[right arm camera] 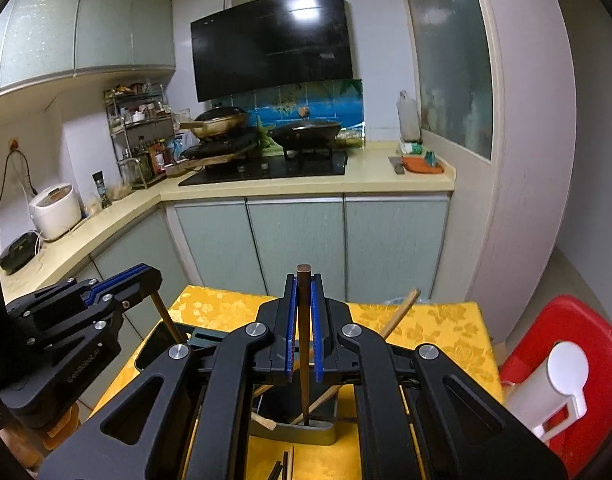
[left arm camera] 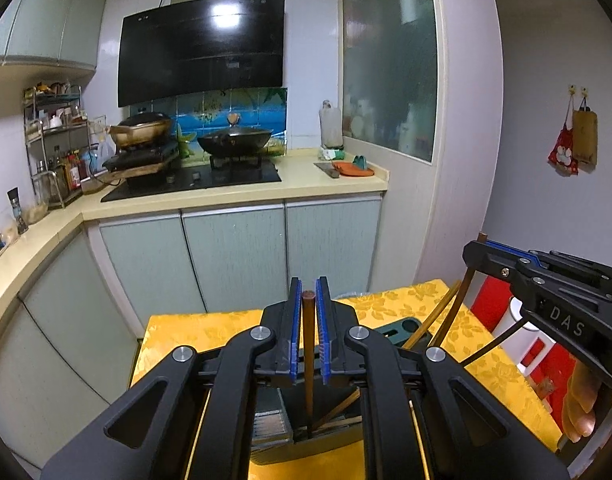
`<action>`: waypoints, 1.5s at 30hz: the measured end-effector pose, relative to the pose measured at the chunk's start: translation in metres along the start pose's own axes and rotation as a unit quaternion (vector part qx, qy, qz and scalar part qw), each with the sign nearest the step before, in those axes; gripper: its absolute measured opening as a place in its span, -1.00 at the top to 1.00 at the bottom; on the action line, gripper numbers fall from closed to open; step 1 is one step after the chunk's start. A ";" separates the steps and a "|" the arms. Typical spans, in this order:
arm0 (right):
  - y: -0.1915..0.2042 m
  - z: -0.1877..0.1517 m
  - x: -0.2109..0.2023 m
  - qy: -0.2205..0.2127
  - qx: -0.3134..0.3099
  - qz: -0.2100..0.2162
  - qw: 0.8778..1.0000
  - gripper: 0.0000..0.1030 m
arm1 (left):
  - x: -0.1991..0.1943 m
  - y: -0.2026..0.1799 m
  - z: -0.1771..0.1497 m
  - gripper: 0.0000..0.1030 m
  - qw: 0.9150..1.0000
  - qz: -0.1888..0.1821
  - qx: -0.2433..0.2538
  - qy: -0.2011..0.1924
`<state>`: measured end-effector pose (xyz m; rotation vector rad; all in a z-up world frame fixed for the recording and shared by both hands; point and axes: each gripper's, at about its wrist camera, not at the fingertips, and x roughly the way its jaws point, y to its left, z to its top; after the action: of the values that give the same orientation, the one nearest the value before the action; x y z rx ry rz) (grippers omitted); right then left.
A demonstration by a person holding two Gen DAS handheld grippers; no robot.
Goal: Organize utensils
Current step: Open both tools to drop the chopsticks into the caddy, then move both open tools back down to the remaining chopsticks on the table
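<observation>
In the left wrist view my left gripper (left arm camera: 308, 286) is shut on a dark brown chopstick (left arm camera: 308, 344) that stands upright. Its lower end reaches into a dark grey utensil holder (left arm camera: 271, 420) on the yellow table. My right gripper (right arm camera: 304, 280) is shut on another dark chopstick (right arm camera: 304, 360), whose tip sits in a slot of the holder (right arm camera: 320, 430). Each gripper shows in the other's view, the right gripper (left arm camera: 473, 254) at the right and the left gripper (right arm camera: 153, 282) at the left. Light wooden chopsticks (right arm camera: 400, 314) lean out of the holder.
A yellow patterned cloth (right arm camera: 438, 328) covers the small table. More chopsticks (right arm camera: 285, 466) lie on its near edge. A red stool (right arm camera: 566, 320) with a white object (right arm camera: 562, 376) stands at the right. Cabinets and a counter (right arm camera: 306, 188) with pans lie behind.
</observation>
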<state>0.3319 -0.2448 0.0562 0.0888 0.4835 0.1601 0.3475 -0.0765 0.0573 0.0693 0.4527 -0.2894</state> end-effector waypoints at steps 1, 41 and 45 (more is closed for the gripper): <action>-0.001 0.000 0.000 -0.001 0.001 -0.003 1.000 0.84 | 0.000 0.001 0.000 0.60 1.000 0.000 -0.001 0.003; 0.003 -0.113 -0.088 -0.026 -0.035 -0.044 0.998 0.14 | -0.081 0.000 -0.115 -0.52 1.000 0.030 -0.009 0.004; 0.008 -0.134 -0.090 -0.016 -0.036 -0.044 0.998 0.14 | -0.083 -0.001 -0.130 -0.52 0.999 0.029 -0.014 0.015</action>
<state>0.1893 -0.2458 -0.0202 -0.0004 0.4492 0.0902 0.2212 -0.0387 -0.0226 0.0585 0.4831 -0.2245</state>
